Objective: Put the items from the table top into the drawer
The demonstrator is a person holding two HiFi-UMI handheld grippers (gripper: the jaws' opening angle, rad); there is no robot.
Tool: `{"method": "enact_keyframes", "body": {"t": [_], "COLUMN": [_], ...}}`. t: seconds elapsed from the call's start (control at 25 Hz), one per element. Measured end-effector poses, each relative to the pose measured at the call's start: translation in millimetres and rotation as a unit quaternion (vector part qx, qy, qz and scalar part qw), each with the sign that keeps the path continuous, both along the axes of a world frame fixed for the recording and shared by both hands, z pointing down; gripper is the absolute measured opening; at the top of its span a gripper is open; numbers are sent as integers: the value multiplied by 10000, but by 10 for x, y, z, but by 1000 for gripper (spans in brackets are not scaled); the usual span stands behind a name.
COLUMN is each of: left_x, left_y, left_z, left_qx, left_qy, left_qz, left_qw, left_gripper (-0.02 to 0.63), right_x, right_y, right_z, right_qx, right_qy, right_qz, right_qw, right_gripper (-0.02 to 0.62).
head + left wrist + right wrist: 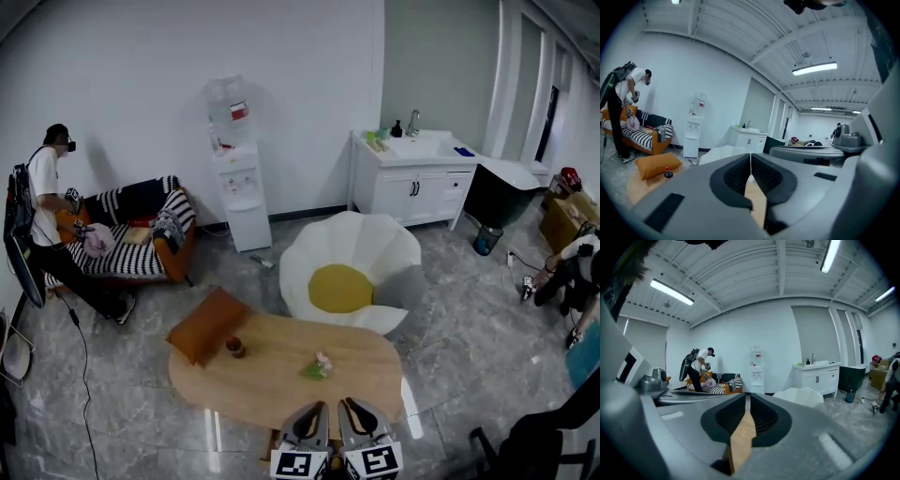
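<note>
A: How do the two hand-held grippers stand?

B: The left hand-held gripper (750, 158) is clenched, its jaws meeting at the tips with nothing between them. The right hand-held gripper (746, 398) is the same: jaws together, empty. In the head view they sit side by side at the near edge of the table (281, 389), pointing across it.

A: And the things on the table?

B: A small dark bottle (235, 347) with a red cap stands toward the left end, just beside an orange cushion (204, 323) lying on that end. Near the middle is a small pink and green item (320, 366), perhaps a toy flower; it is too small to tell. Both are well apart from the grippers.

A: Beyond the table?

B: A white flower-shaped seat (361, 248) with a yellow centre stands on the floor just behind it.
</note>
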State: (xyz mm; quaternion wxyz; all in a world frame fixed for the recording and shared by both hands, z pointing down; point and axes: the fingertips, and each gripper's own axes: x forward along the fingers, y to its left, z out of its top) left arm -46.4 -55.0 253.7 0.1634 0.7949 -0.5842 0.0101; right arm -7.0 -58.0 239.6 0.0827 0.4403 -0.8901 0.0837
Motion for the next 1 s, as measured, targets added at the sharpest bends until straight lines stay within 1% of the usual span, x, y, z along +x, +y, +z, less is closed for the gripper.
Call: {"method": "enact_keyframes", "body": {"t": [0.2,0.6,0.8,1.0], "left_x": [16,-42,-103,-104], "left_y": [-84,-124,-123,-129], "left_z": [-42,-61,-72,-58], "left_qx": [88,171,233,257], "left_qy": [-49,-125,-185,-192], "left_qz": [44,80,133,247], "left_qw": [9999,9997,9995,9992], "left_gripper": [12,12,12,12], "right_x": [11,-74,-120,-153], "right_y": [-72,-105,-89,-91], "right_z": [-29,-24,58,6], "right_qx": [49,83,-17,116], "right_qy": [44,43,187,151], "right_qz": [45,-57,-40,-21], "right_qw": [10000,9999,9998,9998], "right_gripper": [3,2,2,2]}}
